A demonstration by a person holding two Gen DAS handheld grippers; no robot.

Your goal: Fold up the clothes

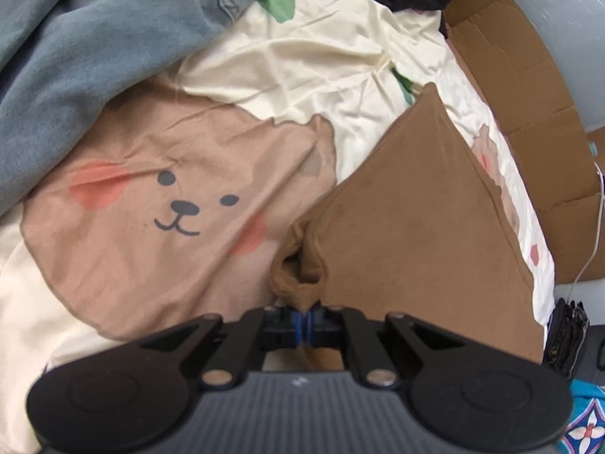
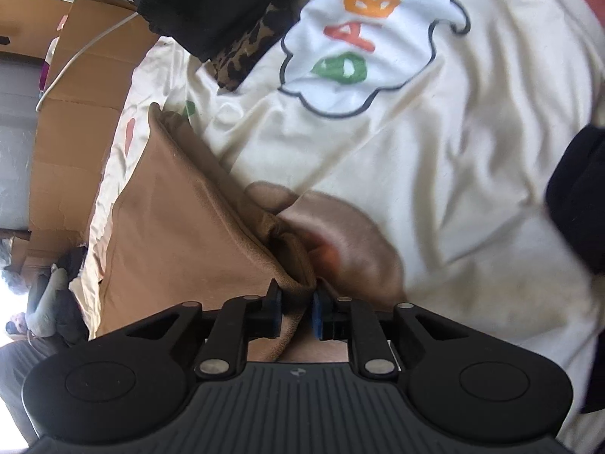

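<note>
The left gripper (image 1: 305,316) is clamped on a bunched corner of the brown cloth (image 1: 416,234); its blue pads meet with the fabric pinched between them. The cloth spreads away from the jaws to the right and far side, ending in a point, and lies flat on the sheet (image 1: 302,56).

In the right wrist view the right gripper (image 2: 297,312) has its jaws a little apart, with a thick folded edge of the same brown cloth (image 2: 181,234) between them. The fabric fills most of the gap, and whether the pads press on it cannot be told. This cloth runs to the far left from the jaws.

The sheet (image 2: 453,189) is cream, printed with a tan bear face (image 1: 181,208) with pink cheeks, seen left of the cloth in the left wrist view. Farther off in the right wrist view it carries a white cloud shape (image 2: 363,41) with coloured letters that read "BABY" from the far side: green, red, orange and grey-blue.

A blue-grey garment (image 1: 83,56) lies heaped at the far left of the bear face. A black garment (image 2: 211,3) sits at the far edge, with a leopard-print piece (image 2: 249,49) just beside it. Flattened cardboard (image 1: 529,94) lines the sheet's right edge in the left wrist view; nothing can be seen inside it. A white cable (image 2: 83,60) crosses the cardboard.
</note>
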